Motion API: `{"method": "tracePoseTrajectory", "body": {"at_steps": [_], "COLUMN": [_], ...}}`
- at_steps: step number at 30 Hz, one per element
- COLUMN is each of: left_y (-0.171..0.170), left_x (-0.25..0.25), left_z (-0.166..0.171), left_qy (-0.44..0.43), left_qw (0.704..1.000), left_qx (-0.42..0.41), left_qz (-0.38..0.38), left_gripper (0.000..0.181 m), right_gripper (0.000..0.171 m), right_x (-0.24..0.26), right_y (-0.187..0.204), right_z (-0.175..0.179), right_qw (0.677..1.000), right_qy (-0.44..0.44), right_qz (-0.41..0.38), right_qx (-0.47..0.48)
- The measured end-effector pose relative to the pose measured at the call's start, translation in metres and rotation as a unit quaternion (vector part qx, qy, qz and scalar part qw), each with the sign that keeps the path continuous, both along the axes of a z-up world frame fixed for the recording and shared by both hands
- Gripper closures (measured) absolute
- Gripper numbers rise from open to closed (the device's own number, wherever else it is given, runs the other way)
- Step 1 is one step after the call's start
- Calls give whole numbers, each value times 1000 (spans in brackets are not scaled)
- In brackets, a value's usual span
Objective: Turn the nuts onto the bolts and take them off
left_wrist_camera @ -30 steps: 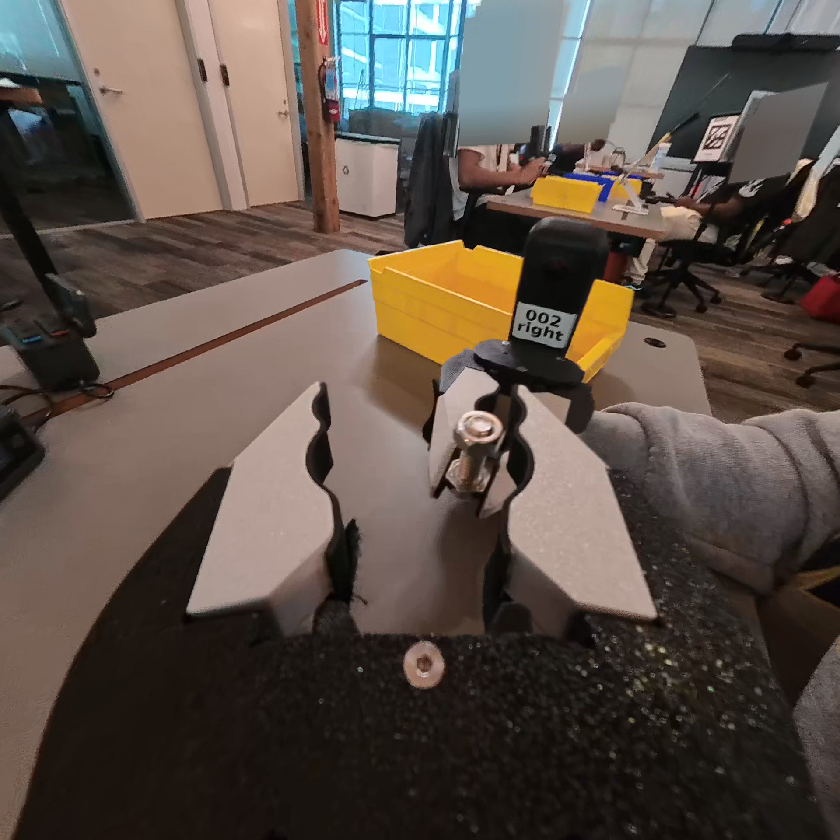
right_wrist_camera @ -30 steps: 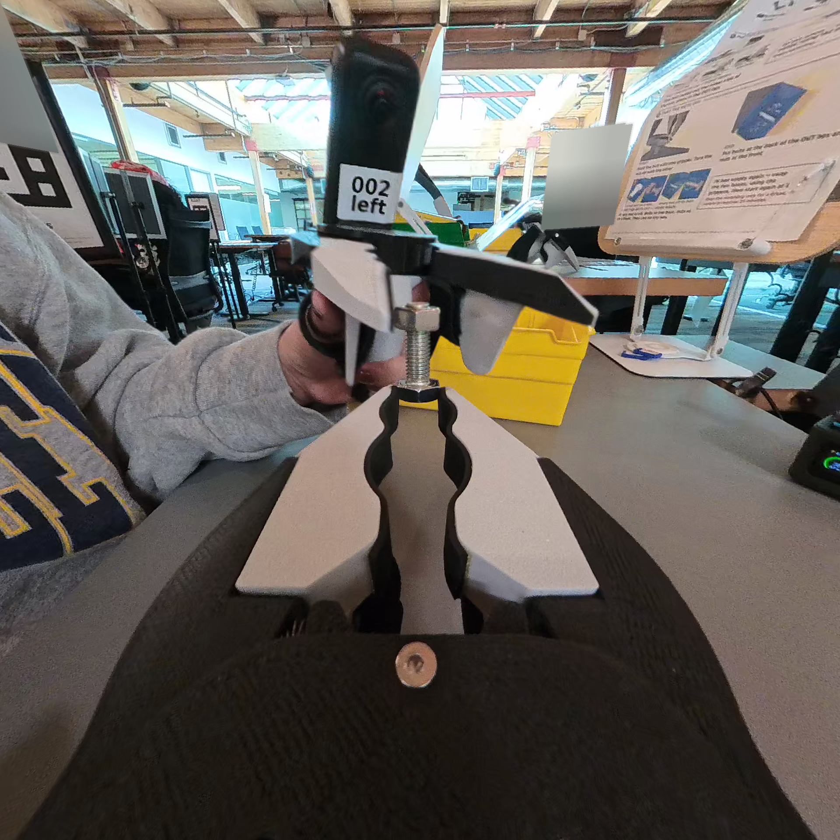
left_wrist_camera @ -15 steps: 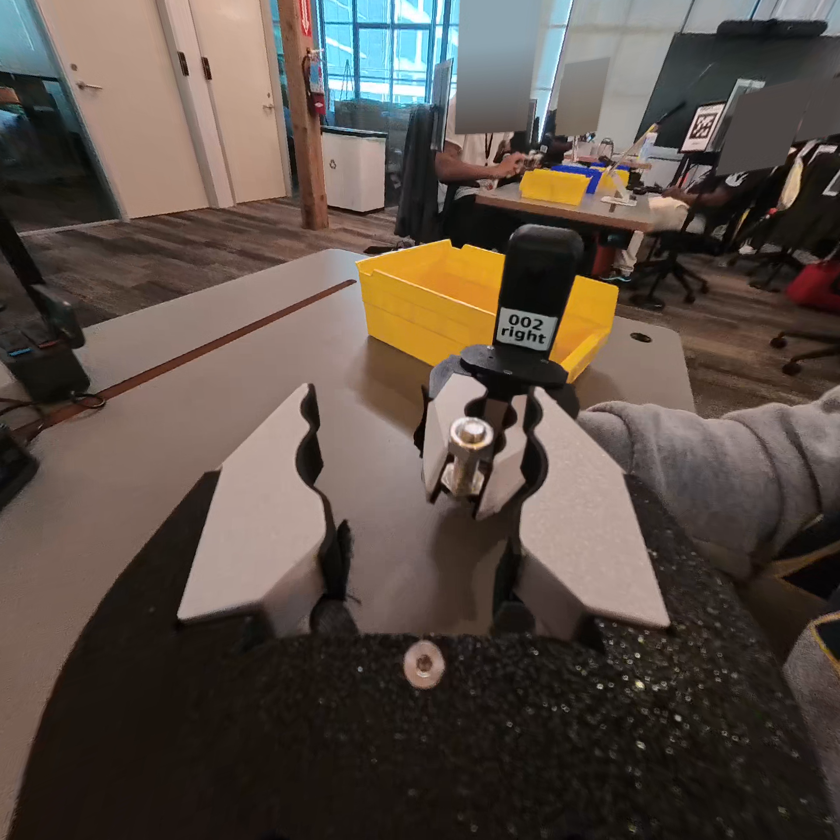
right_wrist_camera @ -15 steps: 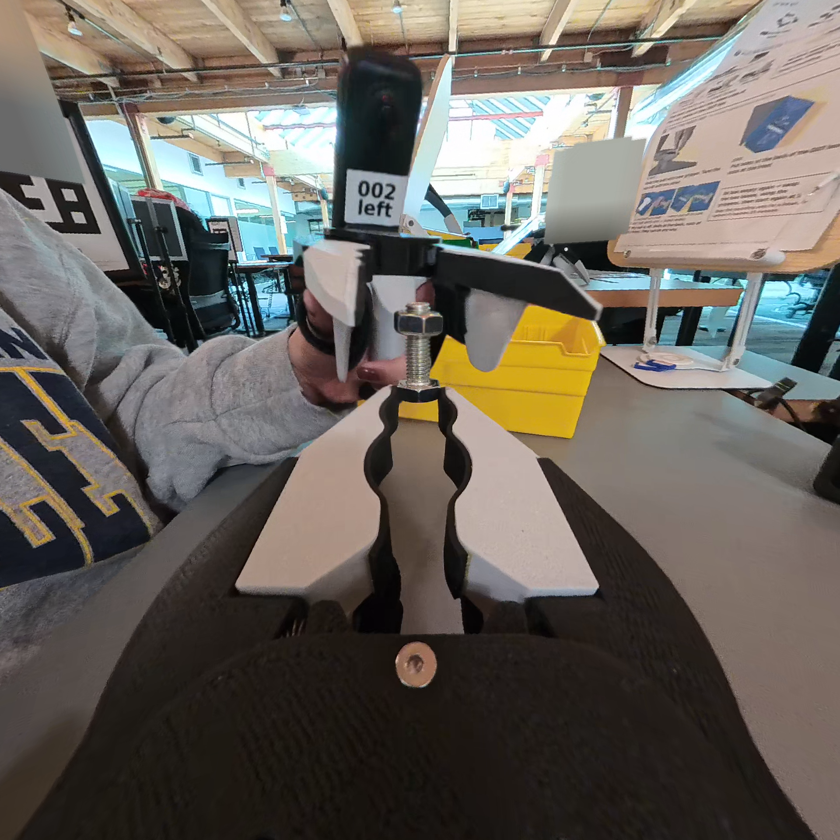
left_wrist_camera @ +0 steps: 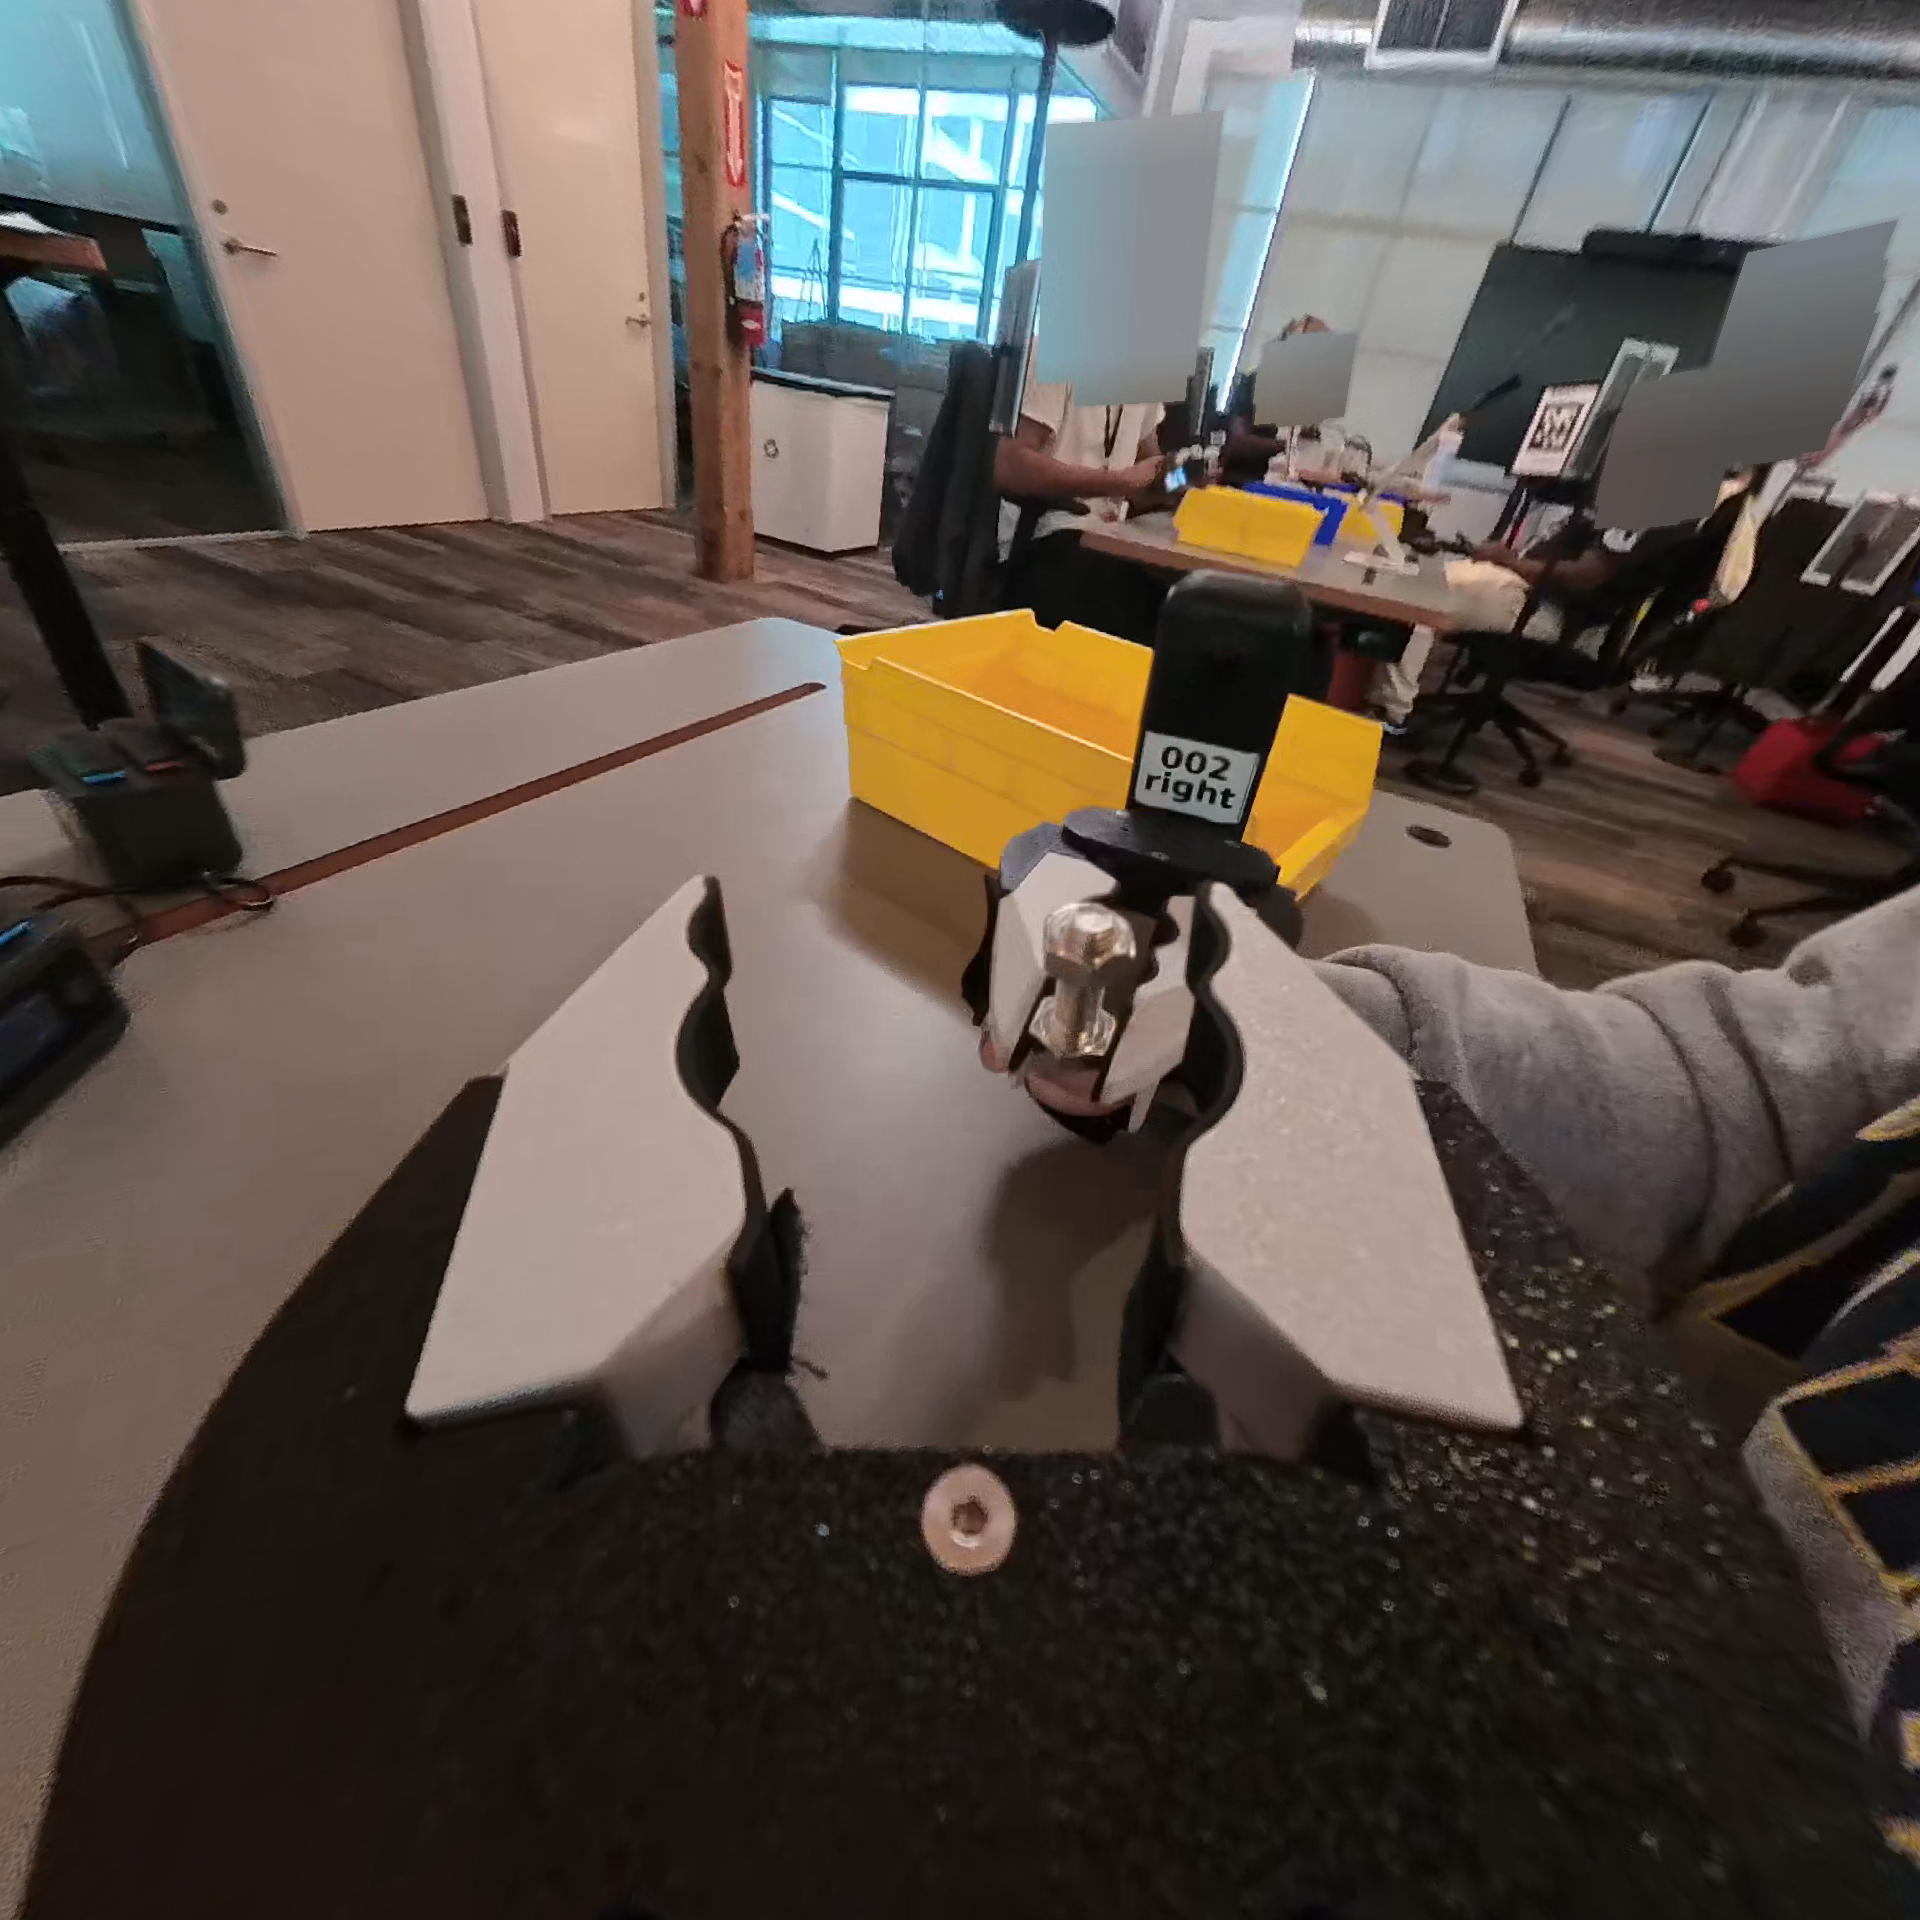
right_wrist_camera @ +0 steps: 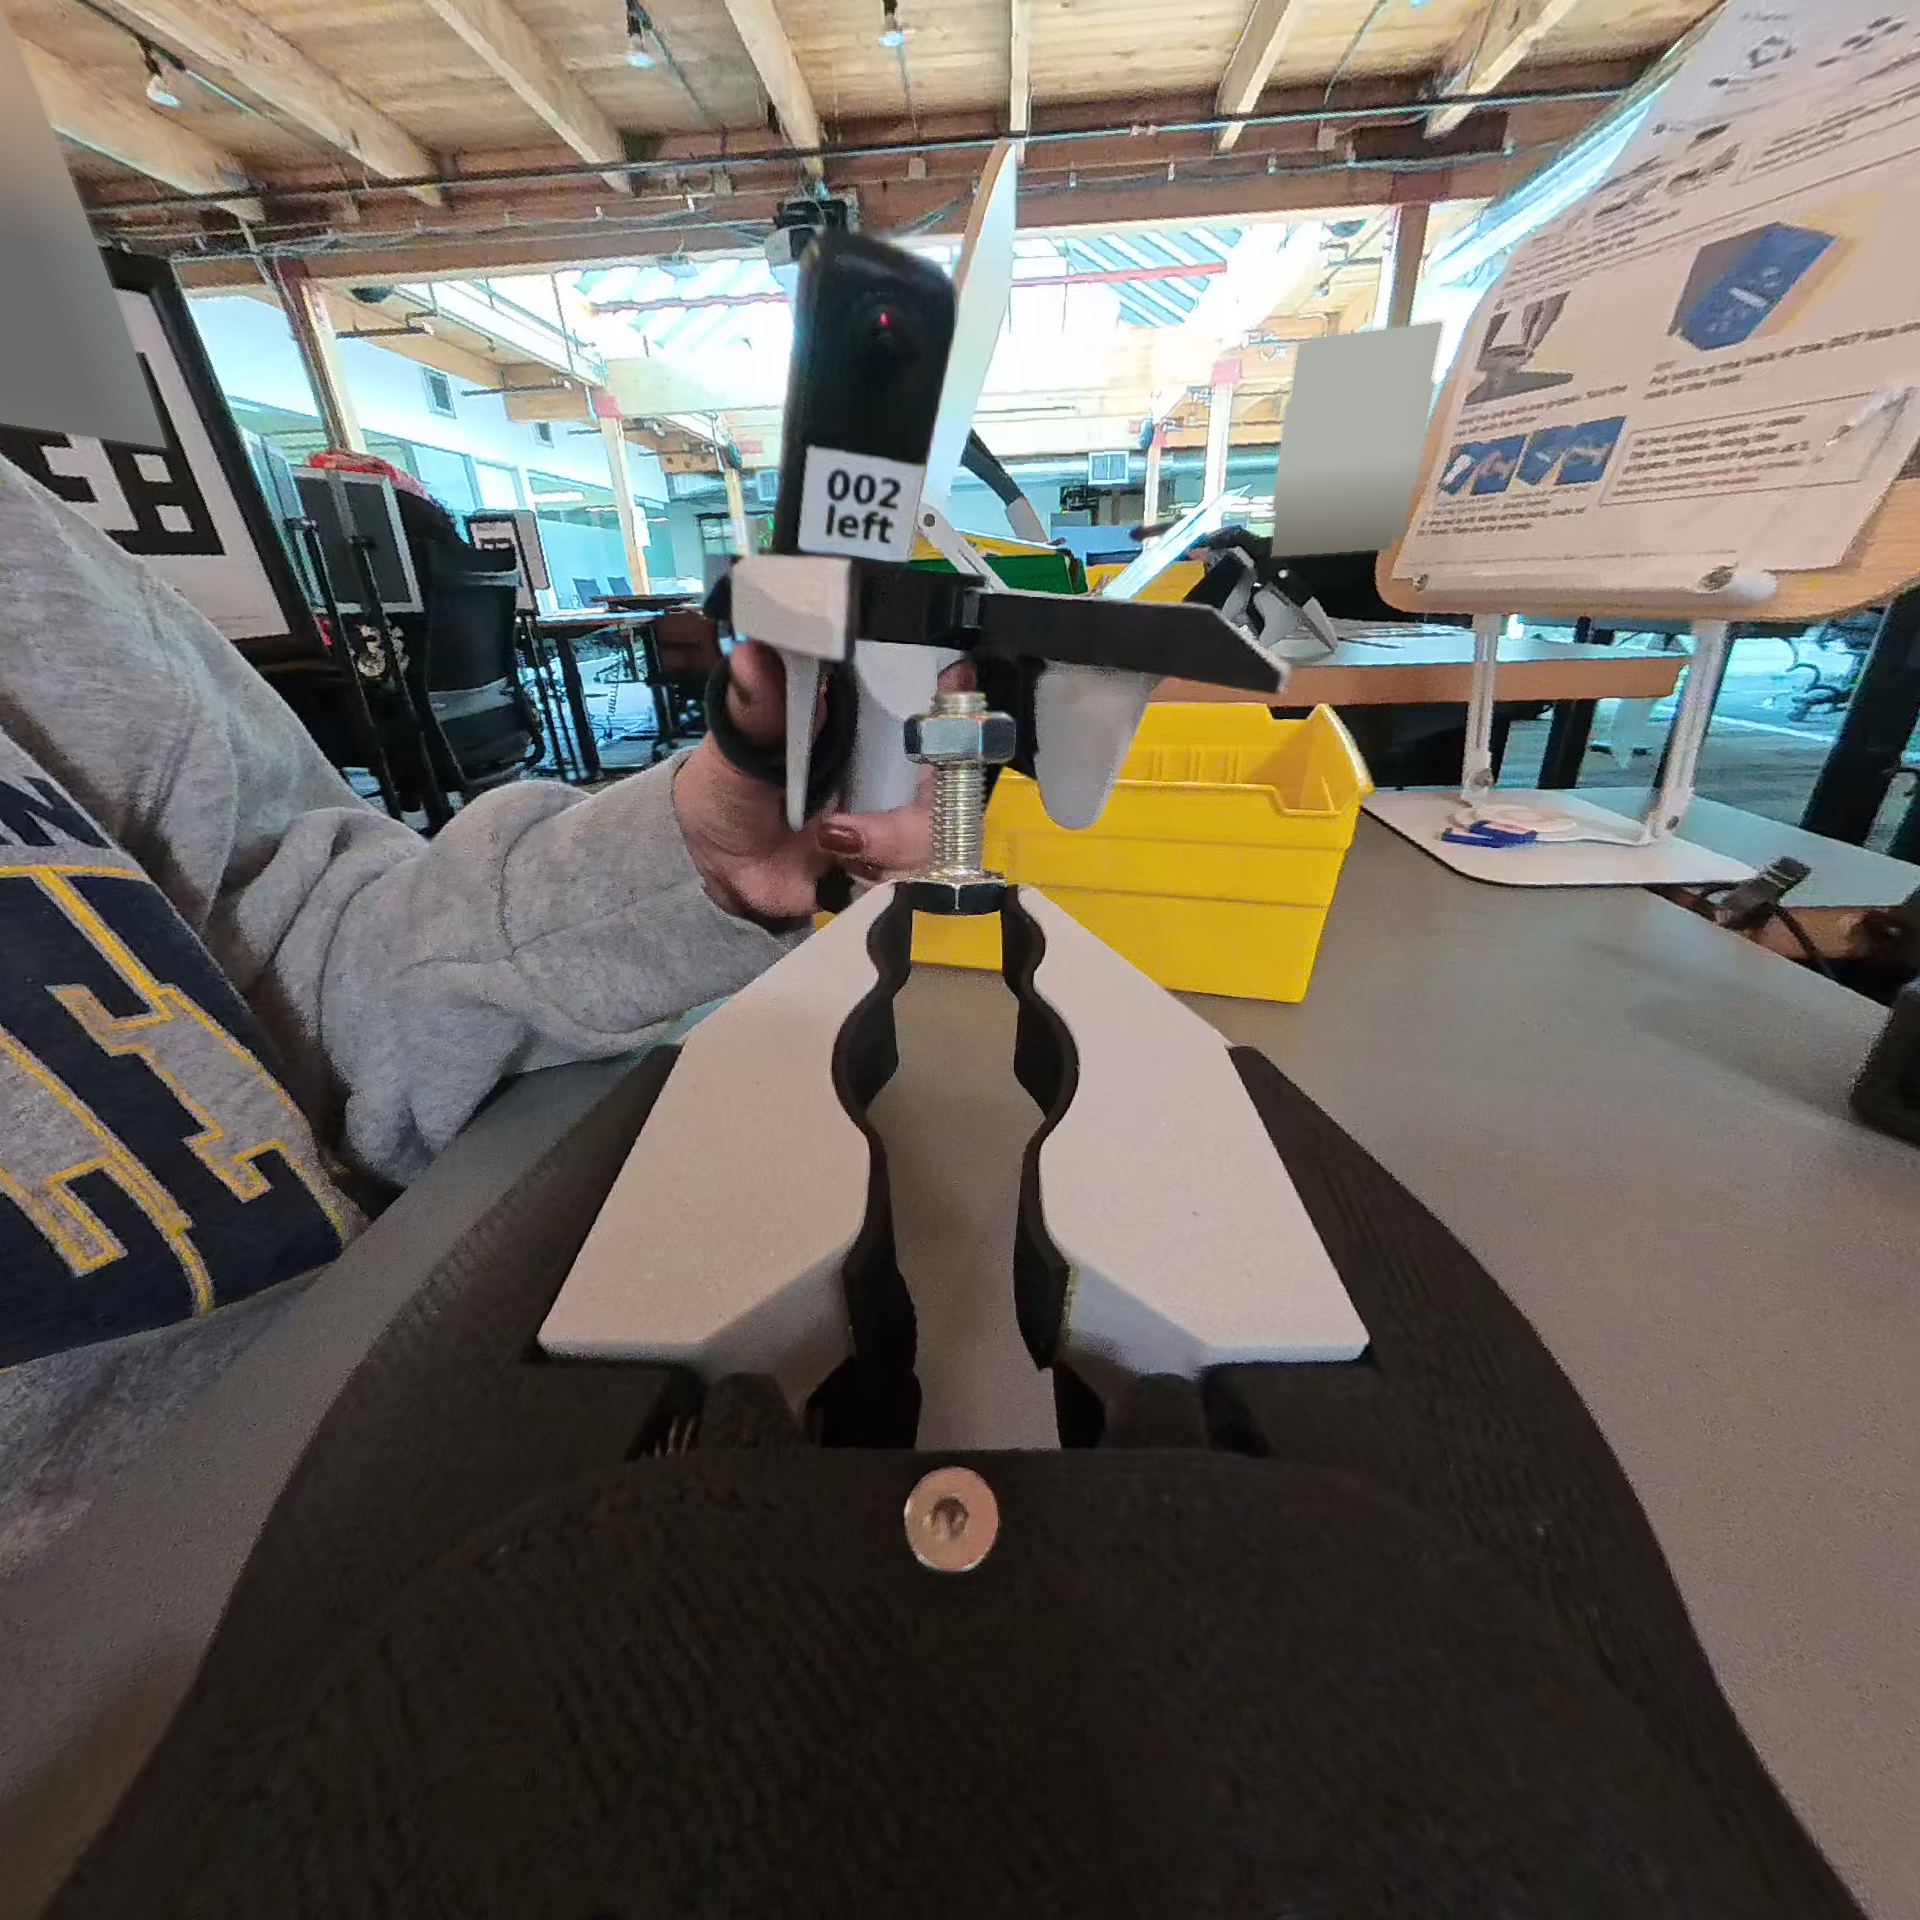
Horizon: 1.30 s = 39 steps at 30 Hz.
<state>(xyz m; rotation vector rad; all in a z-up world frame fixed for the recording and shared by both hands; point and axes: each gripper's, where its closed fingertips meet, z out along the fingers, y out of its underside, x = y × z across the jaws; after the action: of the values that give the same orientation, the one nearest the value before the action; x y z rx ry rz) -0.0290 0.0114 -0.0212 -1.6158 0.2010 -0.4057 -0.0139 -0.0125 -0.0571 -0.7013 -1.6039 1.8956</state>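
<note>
In the right wrist view my right gripper is shut on the head of a silver bolt and holds it upright above the table. A hex nut sits at the top of its thread. My left gripper hangs over it, open, one finger on each side of the nut. In the left wrist view my left gripper is wide open and empty. The bolt and nut stand near its right finger, held by the right gripper.
A yellow bin stands on the grey table just behind the grippers; it also shows in the right wrist view. A paper sheet on a stand is at the back right. Black devices sit at the table's left. People sit at desks beyond. Across from one pair of fingers to the other is roughly 5 cm.
The left gripper has stayed open around the nut and shifted a little, so the bolt now sits nearer its right finger. The right gripper keeps its hold on the bolt.
</note>
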Motion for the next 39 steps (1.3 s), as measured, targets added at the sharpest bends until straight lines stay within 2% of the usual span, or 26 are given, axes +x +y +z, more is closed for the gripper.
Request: {"method": "tracePoseTrajectory", "body": {"at_steps": [5,7,9,12,16,21,25,26,27,29,35,39], "left_y": [15,8,-1,-11,5,19,3,-3,-8,-15,11,22], "left_x": [9,1,-14,-14,15,20,-1,-11,-19,-18,24,26], "left_z": [-12,-10,-6,2,-3,-3,-4,-4,-3,6,8,-3], "left_qy": [35,22,8,1,50,25,12,11,7,-11,18,23], "left_qw": [999,1000,999,1000,999,1000,1000,999,999,999,999,1000], "left_qx": [-19,-13,-3,19,9,8,7,7,11,30,26,3], "left_qz": [9,12,31,15,-11,-4,12,29,38,25,-15,-6], "left_gripper": [98,96,101,95,92,98,93,100,99,95,93,95], "right_gripper": [156,156,156,156,156,156,156,156,156,156,156,156], "right_x": [4,6,10,8,4,6,10,12,12,11,7,10], "right_y": [-5,-1,6,14,5,-10,-2,2,6,9,-6,-13], "right_z": [4,8,15,15,9,7,15,17,19,20,10,13], "right_qw": [1000,1000,999,999,999,999,999,999,998,998,999,999], "right_qy": [7,15,26,24,12,11,25,29,33,33,13,19], "right_qz": [17,16,14,-3,7,31,27,25,23,17,29,45], "right_qx": [-8,-18,-36,-37,-29,-12,-28,-35,-45,-49,-21,-22]}}
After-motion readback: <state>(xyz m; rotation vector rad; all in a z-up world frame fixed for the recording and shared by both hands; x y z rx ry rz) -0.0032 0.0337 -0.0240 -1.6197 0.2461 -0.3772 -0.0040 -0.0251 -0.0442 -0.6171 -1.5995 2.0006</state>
